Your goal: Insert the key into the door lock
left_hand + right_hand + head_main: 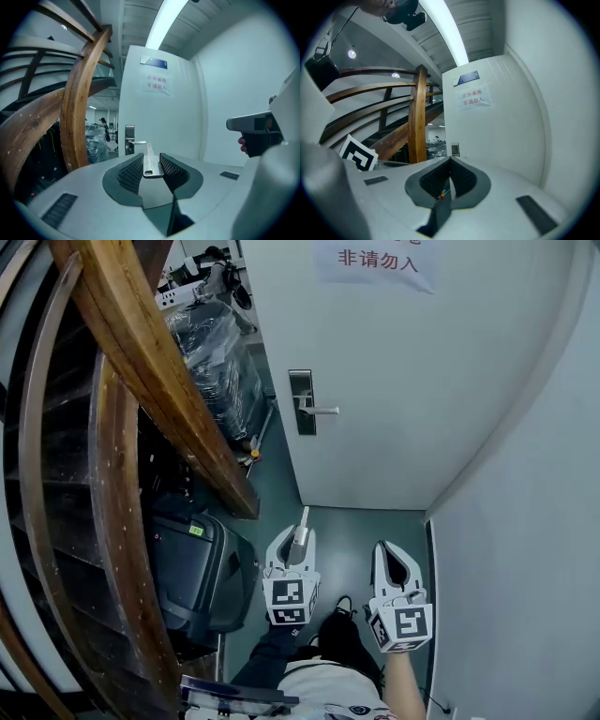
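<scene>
The door (pixel 394 381) stands ahead of you, its lock (pixel 302 404) left of centre; a railing (pixel 159 381) lies left (the key (pixel 301 524) sits in your left gripper (pixel 296 545), below the lock).

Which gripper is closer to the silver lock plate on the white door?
Left. The left gripper, holding the flat silver key, is below the silver lock plate; the right gripper sits lower and off to the right.

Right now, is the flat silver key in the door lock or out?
Out: the silver key sits clamped in the left gripper, clear of the door's metal lock plate.
</scene>
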The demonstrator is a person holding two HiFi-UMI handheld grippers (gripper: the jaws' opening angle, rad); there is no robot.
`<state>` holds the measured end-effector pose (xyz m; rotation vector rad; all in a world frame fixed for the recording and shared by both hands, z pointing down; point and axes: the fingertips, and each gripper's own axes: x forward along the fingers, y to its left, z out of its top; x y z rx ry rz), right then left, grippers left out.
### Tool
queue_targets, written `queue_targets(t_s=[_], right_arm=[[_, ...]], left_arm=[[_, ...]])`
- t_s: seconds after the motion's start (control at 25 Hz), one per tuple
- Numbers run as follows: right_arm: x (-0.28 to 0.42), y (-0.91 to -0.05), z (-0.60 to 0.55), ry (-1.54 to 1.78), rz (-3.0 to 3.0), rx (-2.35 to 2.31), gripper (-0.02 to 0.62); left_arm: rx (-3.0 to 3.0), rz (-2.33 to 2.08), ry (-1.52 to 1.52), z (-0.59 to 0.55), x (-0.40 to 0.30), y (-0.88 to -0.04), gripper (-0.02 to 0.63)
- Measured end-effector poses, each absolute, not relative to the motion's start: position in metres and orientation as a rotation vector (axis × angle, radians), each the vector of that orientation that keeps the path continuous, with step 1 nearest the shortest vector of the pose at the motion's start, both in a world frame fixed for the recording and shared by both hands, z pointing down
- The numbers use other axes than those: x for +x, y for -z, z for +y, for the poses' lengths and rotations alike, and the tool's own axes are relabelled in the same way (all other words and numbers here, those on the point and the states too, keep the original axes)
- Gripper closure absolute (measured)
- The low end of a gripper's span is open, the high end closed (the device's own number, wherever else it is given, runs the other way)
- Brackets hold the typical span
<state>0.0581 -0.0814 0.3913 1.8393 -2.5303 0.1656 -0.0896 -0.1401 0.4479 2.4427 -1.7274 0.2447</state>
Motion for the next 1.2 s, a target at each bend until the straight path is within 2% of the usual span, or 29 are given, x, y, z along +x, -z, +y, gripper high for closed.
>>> queue_targets(t_s=[0.36, 0.76, 1.2], right_arm=[[0.098, -0.386, -0.174, -0.181, -2.592, 1.801, 0.591], [0.115, -0.412, -0.221, -0.231, -2.568, 1.765, 0.591], [0.096, -0.465, -0.27, -0.185, -2.514, 1.768, 0.591]], left_arm=[[2.339, -1.76, -0.273, -0.227, -0.061, -0.464, 0.489], [2.264, -1.796, -0.327, -0.299, -0.06, -0.496, 0.489], [2.277, -1.787, -0.296, -0.4, -0.084, -0.552, 0.489]])
